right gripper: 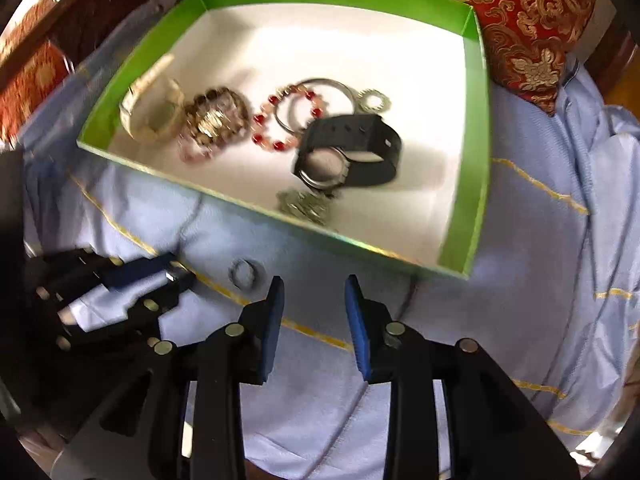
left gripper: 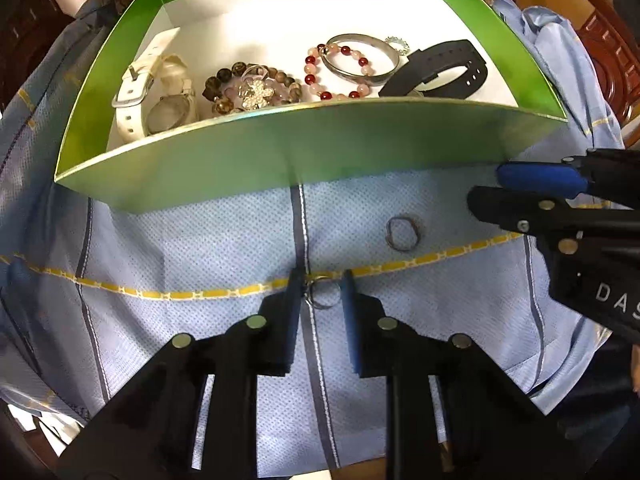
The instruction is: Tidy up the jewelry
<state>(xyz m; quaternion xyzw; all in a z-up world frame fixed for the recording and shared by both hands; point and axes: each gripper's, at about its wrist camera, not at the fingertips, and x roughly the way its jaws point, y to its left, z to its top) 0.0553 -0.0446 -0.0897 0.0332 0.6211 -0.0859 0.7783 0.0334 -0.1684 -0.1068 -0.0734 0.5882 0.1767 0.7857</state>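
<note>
A green box (left gripper: 280, 152) with a white floor holds a white watch (left gripper: 152, 92), a brown bead bracelet (left gripper: 224, 80), a red and pink bead bracelet (left gripper: 340, 72), a silver bangle (left gripper: 360, 56) and a black watch (left gripper: 440, 68). In front of the box, on the blue cloth, my left gripper (left gripper: 322, 280) points down. Its pads touch both sides of a small silver ring (left gripper: 322, 294). A second, darker ring (left gripper: 402, 234) lies loose to the right. My right gripper (right gripper: 314, 284) is open over bare cloth, with that loose ring (right gripper: 244, 274) just left of its left fingertip.
The light blue cloth (left gripper: 180, 248) with yellow stripes covers the whole surface. A red and gold patterned cushion (right gripper: 520, 20) lies behind the box. Dark wooden furniture (right gripper: 80, 12) stands at the back left. The two grippers (right gripper: 180, 272) work close together.
</note>
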